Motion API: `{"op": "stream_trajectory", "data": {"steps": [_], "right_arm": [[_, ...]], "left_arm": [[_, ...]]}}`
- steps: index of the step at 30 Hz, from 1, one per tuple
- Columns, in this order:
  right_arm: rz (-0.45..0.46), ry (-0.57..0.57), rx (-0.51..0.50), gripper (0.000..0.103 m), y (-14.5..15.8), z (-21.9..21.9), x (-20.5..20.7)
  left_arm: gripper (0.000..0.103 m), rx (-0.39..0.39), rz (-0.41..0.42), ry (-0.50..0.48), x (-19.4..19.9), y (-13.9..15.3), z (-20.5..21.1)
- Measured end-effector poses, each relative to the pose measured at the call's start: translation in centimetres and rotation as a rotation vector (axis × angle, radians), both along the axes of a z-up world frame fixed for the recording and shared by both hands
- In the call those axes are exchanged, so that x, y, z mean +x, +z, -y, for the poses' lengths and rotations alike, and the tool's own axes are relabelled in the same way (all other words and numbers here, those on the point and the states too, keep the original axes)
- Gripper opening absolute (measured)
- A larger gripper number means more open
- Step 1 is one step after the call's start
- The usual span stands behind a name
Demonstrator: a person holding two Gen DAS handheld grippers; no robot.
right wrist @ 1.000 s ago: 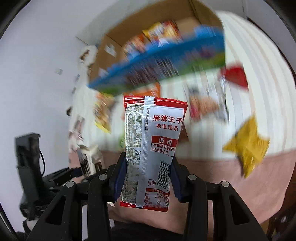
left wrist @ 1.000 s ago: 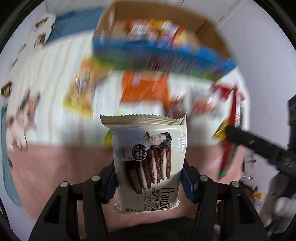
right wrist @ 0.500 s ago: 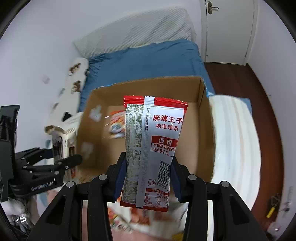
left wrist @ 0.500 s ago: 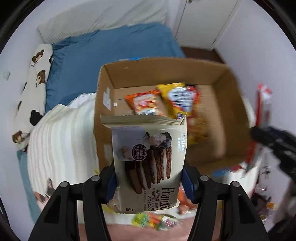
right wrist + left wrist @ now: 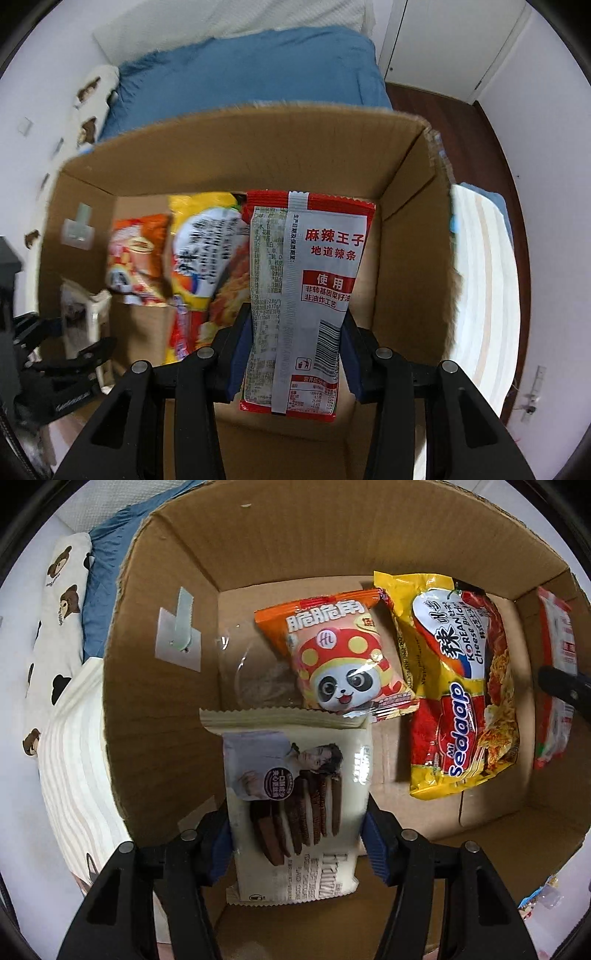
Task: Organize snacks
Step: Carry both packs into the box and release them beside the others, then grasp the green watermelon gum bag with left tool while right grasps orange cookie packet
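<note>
Downward both tools [image 5: 297,843] [image 5: 291,356], packets clamped, over box [image 5: 159,738]

Your cream cookie pack [image 5: 295,808] covers the cardboard box [image 5: 166,720] floor beneath it and overlaps the lower edge of the panda snack bag [image 5: 340,657]. The panda bag in turn hides part of a clear wrapper [image 5: 255,679] whose contents you cannot make out. In the right wrist view, the red-and-white sachet [image 5: 306,295] blocks the yellow noodle pack [image 5: 207,251], and both packs behind it are smeared, their print unreadable. The left gripper [image 5: 77,354] there is cut by the frame edge.
</note>
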State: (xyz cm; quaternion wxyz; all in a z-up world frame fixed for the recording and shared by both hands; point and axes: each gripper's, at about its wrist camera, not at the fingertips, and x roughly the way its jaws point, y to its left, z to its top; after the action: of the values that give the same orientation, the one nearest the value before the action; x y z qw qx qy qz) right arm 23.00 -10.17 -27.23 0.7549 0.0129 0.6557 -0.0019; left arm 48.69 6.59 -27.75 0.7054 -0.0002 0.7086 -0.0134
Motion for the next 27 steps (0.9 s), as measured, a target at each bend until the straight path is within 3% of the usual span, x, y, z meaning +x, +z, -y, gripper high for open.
{"op": "stream_trajectory", "data": {"steps": [1,4,6,7,17,24,27], "right_arm": [[-0.005,-0.003,-0.007,0.048,-0.4,0.0,0.3],[-0.018,0.008,0.000,0.066,-0.9,-0.5,0.8],[-0.015,0.020,-0.006,0.094,-0.8,-1.1,0.9],[-0.007,0.025,-0.021,0.099,-0.7,-1.4,0.9],[0.032,-0.022,0.050,0.099,1.6,-0.6,-1.7],[0.095,-0.029,0.092,0.099,4.0,-0.6,-6.2],[0.141,-0.025,0.075,0.099,5.4,-1.1,-7.6]], "left_arm": [[0.059,-0.017,0.008,0.008,0.1,0.2,-0.1],[0.091,-0.056,0.014,0.031,0.8,1.0,-0.2],[0.094,-0.060,0.029,0.037,1.0,1.5,-0.2],[0.094,-0.059,0.039,0.040,1.1,1.7,-0.3],[0.094,-0.091,0.116,0.046,-0.7,4.7,0.7],[0.094,-0.109,0.243,0.080,-3.1,8.3,0.4],[0.094,-0.079,0.314,0.091,-4.4,9.9,0.3]]}}
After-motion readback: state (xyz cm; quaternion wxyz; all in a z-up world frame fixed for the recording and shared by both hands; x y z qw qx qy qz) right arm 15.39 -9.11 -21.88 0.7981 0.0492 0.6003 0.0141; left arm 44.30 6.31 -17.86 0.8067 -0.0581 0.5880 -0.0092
